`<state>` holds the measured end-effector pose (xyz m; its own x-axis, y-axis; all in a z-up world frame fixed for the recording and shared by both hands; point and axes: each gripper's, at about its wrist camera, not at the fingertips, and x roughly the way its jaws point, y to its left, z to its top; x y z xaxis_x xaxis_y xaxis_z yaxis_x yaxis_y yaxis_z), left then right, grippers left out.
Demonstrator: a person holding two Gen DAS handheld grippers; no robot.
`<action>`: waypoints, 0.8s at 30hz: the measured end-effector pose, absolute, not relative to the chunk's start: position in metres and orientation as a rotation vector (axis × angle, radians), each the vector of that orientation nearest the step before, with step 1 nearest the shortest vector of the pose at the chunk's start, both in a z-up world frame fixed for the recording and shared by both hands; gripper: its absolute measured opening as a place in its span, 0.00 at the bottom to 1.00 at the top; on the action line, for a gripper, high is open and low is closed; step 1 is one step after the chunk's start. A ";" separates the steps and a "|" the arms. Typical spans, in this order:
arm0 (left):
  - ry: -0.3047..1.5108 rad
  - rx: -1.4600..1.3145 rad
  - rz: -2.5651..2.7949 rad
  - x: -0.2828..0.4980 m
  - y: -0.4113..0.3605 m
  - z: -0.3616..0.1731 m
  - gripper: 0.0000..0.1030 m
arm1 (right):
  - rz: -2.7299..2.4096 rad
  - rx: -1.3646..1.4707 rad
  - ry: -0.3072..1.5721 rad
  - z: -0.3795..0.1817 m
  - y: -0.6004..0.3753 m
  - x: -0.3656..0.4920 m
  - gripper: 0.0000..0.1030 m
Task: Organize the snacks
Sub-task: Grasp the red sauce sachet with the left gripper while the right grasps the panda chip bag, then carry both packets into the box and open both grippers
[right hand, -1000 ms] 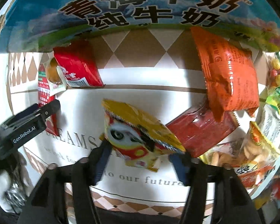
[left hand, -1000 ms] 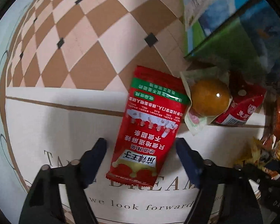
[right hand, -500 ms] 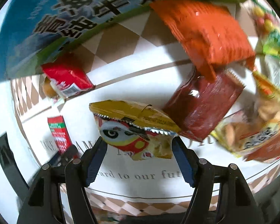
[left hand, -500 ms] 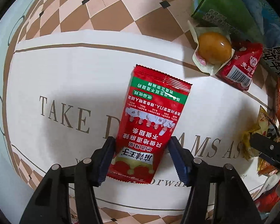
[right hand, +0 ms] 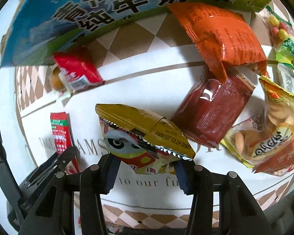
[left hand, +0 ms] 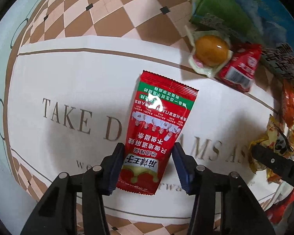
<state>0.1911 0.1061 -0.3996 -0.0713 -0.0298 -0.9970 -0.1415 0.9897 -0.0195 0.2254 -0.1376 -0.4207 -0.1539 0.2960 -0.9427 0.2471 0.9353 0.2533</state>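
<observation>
My left gripper [left hand: 147, 168] is shut on the lower end of a long red sachet [left hand: 158, 125] and holds it above the white tablecloth [left hand: 68, 78]. The sachet also shows in the right wrist view [right hand: 59, 133], with the left gripper [right hand: 54, 166] below it. My right gripper [right hand: 145, 172] is shut on a yellow panda snack packet [right hand: 143, 135], lifted off the cloth. That packet and the right gripper's finger [left hand: 276, 162] appear at the right edge of the left wrist view.
A blue-green milk carton box [right hand: 107, 7] stands at the back. Near it lie a packed yellow egg [left hand: 210, 51] and a small red packet [right hand: 76, 70]. An orange bag [right hand: 223, 35], a dark red packet [right hand: 215, 113] and biscuit packs [right hand: 268, 129] crowd the right.
Both grippers closed on their packets and lifted them. The left one drew back from the box with the red sachet. The right one raised the panda packet.
</observation>
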 end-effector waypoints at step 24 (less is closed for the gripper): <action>1.376 -0.318 -0.153 0.288 0.040 -0.221 0.46 | 0.180 0.440 1.466 -0.246 -0.233 0.297 0.51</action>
<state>0.2884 0.0401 -0.2214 0.1921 -0.2910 -0.9372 -0.0776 0.9475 -0.3101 0.2967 -0.2328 -0.2455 0.1091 0.3804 -0.9184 0.1467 0.9076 0.3933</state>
